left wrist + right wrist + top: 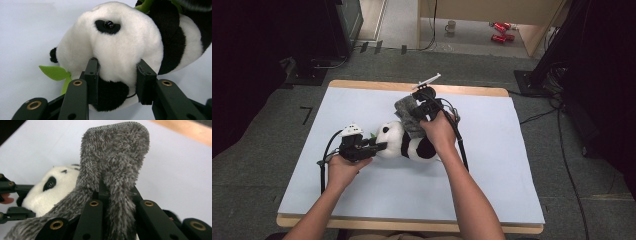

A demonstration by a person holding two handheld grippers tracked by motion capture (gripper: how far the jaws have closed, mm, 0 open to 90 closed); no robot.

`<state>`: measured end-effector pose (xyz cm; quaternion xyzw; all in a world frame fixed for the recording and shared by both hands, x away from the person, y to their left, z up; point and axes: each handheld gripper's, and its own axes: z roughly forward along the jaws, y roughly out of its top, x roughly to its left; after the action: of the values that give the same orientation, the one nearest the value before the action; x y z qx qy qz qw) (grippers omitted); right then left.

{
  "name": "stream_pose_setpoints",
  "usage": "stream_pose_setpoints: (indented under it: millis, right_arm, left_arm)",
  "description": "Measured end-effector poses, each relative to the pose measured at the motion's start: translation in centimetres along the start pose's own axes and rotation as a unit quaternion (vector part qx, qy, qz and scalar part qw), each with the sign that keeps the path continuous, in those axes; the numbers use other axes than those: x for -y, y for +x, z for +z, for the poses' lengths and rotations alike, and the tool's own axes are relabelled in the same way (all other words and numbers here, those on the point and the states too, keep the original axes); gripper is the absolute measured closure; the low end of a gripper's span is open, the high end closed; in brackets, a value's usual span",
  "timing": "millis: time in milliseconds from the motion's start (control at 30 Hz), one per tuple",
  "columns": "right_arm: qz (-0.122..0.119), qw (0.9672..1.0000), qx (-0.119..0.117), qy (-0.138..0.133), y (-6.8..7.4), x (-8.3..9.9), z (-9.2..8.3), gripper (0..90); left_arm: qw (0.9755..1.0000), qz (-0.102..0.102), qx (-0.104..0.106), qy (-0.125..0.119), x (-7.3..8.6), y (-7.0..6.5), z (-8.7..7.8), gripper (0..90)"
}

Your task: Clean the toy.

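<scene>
A wooden-edged table (492, 91) covered by a pale blue-white sheet (362, 195) takes up most of the high view, with grey carpet around it and, well beyond the far edge, a mug (451, 26) and two red cans (500, 31) on the floor. Near the middle of the sheet lies the plush panda (404, 141), on its side, its long axis running roughly left to right across the table with the head toward the person's left and the black-and-white body toward the right. The left gripper (371, 146) comes in level from the left and its jaws are closed partway on the panda's head; the left gripper view shows both pads sunk into the white fur (117, 50) at the muzzle, one black eye (109, 24) facing up and a green felt leaf (55, 72) lying beside the cheek. The right gripper (418, 111) stands over the panda's back, clamped tight on a grey fuzzy cloth (409, 114); the right gripper view shows the cloth (117, 155) folded and pinched upright between the jaws, its lower end trailing down over the panda (53, 192), which the person's right hand (439, 131) partly hides from above
</scene>
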<state>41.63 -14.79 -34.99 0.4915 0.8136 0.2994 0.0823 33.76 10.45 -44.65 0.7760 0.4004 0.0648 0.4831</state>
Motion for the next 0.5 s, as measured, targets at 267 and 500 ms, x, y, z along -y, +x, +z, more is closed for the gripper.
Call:
stream_pose_setpoints:
  millis: [267, 500]
  right_arm:
    - [0.02, 0.9988, -0.015, -0.043, -1.1, -1.4, -2.8, 80.9]
    - [0.022, 0.9979, -0.028, -0.054, -1.9, -1.3, -3.7, 80.8]
  left_arm:
    - [0.9999, 0.008, 0.008, 0.012, 0.4, 0.1, -0.2, 61.1]
    - [0.9992, 0.021, 0.016, 0.029, 0.7, 0.1, -0.4, 61.0]
